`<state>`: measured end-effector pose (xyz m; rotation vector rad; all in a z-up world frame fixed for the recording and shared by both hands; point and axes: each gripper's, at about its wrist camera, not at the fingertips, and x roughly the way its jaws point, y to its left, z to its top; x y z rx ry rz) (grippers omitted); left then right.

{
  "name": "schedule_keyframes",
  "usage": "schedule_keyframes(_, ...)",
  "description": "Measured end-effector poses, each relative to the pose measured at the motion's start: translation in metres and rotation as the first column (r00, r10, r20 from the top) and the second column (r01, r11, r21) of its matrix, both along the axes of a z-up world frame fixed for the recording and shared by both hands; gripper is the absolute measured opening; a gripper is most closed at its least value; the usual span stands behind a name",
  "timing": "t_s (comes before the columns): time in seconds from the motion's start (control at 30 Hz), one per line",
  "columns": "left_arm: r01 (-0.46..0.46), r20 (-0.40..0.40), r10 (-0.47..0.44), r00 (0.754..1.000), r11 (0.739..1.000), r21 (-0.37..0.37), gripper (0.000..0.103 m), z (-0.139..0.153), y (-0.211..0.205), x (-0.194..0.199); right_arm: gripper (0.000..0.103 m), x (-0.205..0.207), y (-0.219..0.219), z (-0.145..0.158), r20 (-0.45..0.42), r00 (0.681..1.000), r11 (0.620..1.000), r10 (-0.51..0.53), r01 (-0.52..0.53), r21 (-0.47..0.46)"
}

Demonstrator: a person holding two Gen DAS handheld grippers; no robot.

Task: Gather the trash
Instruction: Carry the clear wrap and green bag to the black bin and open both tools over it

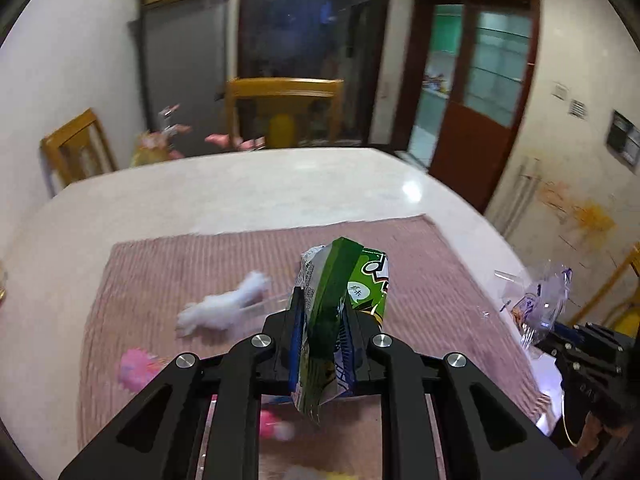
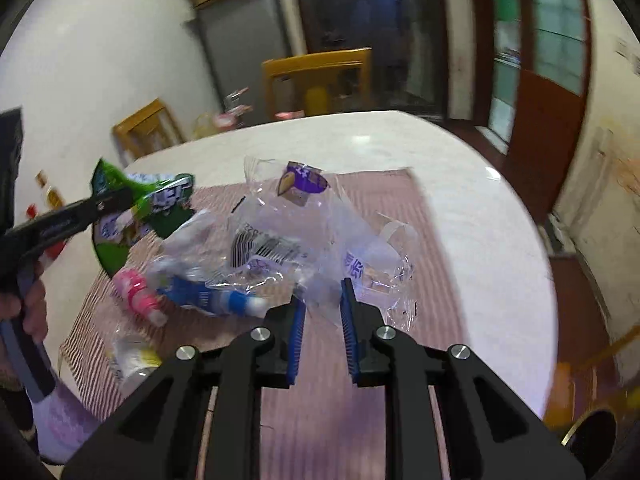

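Clamping green wrapper [image 1: 340, 304], clear bag [image 2: 304, 236]

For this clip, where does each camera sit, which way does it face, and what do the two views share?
Left wrist: on the left gripper, looking down its fingers across the table; it grips a green snack wrapper.
Right wrist: on the right gripper, facing the same way, pinching a clear plastic bag; a hand shows.
Shared: pink mat, white table, wrapper, bag, yellow chair.

Bottles [image 2: 208, 300] and a white wad [image 1: 224, 304] are crowding the mat [image 1: 420, 264] toward nine o'clock, while the desk [image 1: 260, 196] is lying bare toward twelve o'clock.
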<state>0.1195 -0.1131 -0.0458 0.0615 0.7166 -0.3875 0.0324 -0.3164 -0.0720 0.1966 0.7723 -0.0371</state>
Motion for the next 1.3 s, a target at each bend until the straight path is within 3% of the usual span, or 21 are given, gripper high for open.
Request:
schedule_keyframes(0.17, 0.083, 0.005, -0.083, 0.997, 0.996, -0.010, 0.016, 0.004, -0.039, -0.013, 0.018, -0.052, -0.056, 0.010, 0.016, 0.984, 0.983, -0.178, 0.179, -0.038)
schedule_keyframes(0.3, 0.171, 0.015, -0.171, 0.985, 0.985, -0.004, 0.016, 0.009, -0.071, -0.029, 0.018, -0.103, -0.113, 0.008, 0.002, 0.932, 0.930, -0.362, 0.362, -0.060)
schedule_keyframes(0.37, 0.209, 0.022, -0.209, 0.978, 0.978, 0.005, 0.016, 0.011, -0.087, -0.038, 0.018, -0.131, -0.145, -0.001, -0.023, 0.884, 0.883, -0.467, 0.465, -0.067)
schedule_keyframes(0.43, 0.256, 0.033, -0.256, 0.966, 0.967, 0.010, 0.016, 0.014, -0.105, -0.048, 0.018, -0.167, -0.183, -0.019, -0.070, 0.803, 0.805, -0.592, 0.585, -0.097)
schedule_keyframes(0.57, 0.336, 0.043, -0.336, 0.941, 0.942, 0.015, 0.016, 0.018, -0.141, -0.065, 0.021, -0.222, -0.237, -0.063, -0.189, 0.642, 0.665, -0.743, 0.740, -0.101)
schedule_keyframes(0.63, 0.367, 0.046, -0.368, 0.929, 0.930, 0.023, 0.016, 0.018, -0.154, -0.074, 0.032, -0.244, -0.260, -0.092, -0.271, 0.558, 0.599, -0.784, 0.795, -0.094)
schedule_keyframes(0.7, 0.408, 0.044, -0.410, 0.911, 0.912, 0.036, 0.016, 0.017, -0.171, -0.084, 0.039, -0.256, -0.270, -0.113, -0.316, 0.507, 0.560, -0.802, 0.822, -0.100)
schedule_keyframes(0.73, 0.426, 0.044, -0.427, 0.903, 0.904, 0.043, 0.016, 0.017, -0.180, -0.088, 0.051, -0.260, -0.275, -0.125, -0.345, 0.483, 0.546, -0.805, 0.831, -0.109)
schedule_keyframes(0.8, 0.454, 0.045, -0.457, 0.889, 0.889, 0.050, 0.016, 0.016, -0.188, -0.093, 0.066, -0.265, -0.283, -0.140, -0.381, 0.436, 0.516, -0.815, 0.845, -0.138)
schedule_keyframes(0.9, 0.511, 0.045, -0.514, 0.857, 0.857, 0.065, 0.016, 0.014, -0.215, -0.109, 0.074, -0.278, -0.292, -0.149, -0.386, 0.395, 0.474, -0.834, 0.870, -0.134)
schedule_keyframes(1.0, 0.554, 0.048, -0.557, 0.829, 0.830, 0.072, 0.016, 0.012, -0.235, -0.122, 0.075, -0.293, -0.298, -0.148, -0.366, 0.381, 0.444, -0.849, 0.890, -0.102)
schedule_keyframes(1.13, 0.638, 0.042, -0.641, 0.767, 0.768, 0.066, 0.016, 0.005, -0.277, -0.145, 0.075, -0.318, -0.307, -0.136, -0.312, 0.349, 0.383, -0.884, 0.922, -0.057)
schedule_keyframes(1.23, 0.714, 0.022, -0.716, 0.698, 0.698, 0.052, 0.016, -0.007, -0.318, -0.168, 0.075, -0.339, -0.317, -0.126, -0.273, 0.311, 0.328, -0.910, 0.945, -0.017)
schedule_keyframes(1.3, 0.769, -0.029, -0.768, 0.640, 0.639, 0.022, 0.016, -0.021, -0.351, -0.184, 0.075, -0.352, -0.323, -0.122, -0.254, 0.288, 0.297, -0.923, 0.955, 0.002)
